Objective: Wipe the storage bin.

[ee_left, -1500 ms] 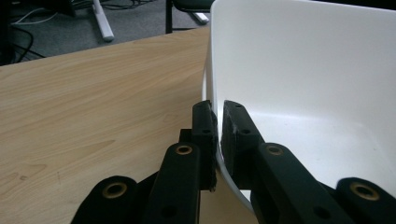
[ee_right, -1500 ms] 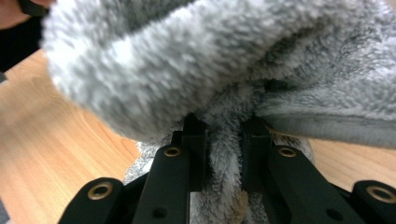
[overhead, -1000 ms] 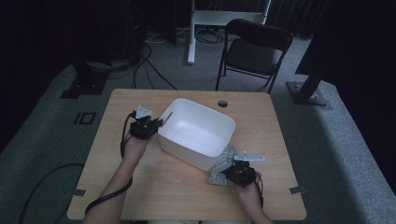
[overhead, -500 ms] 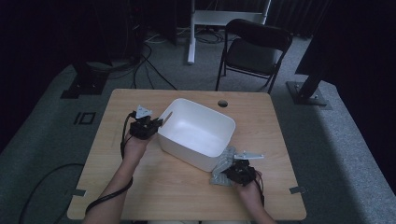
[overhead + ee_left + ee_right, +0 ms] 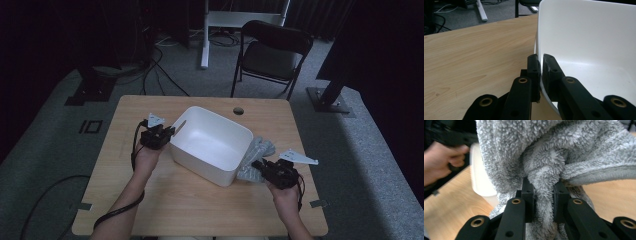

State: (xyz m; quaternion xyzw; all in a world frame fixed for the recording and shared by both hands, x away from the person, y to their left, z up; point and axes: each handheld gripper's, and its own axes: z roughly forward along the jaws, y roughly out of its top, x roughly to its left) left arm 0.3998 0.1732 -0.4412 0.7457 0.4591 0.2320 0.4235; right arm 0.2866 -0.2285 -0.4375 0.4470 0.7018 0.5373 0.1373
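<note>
From above, the left gripper (image 5: 167, 135) is clamping the near-left rim of the white tub (image 5: 212, 144) on the wooden table (image 5: 150, 200), while the right gripper (image 5: 260, 166) is pinching a grey towel (image 5: 256, 156) that is lying against the tub's right side.

In the left gripper view, the jaws are squeezing the tub's (image 5: 589, 37) thin wall, one inside, one outside.

In the right gripper view, the jaws are gripping a bunched fold of the fluffy towel (image 5: 544, 157), which is hanging over the table (image 5: 456, 205) beside the tub (image 5: 480, 177).
</note>
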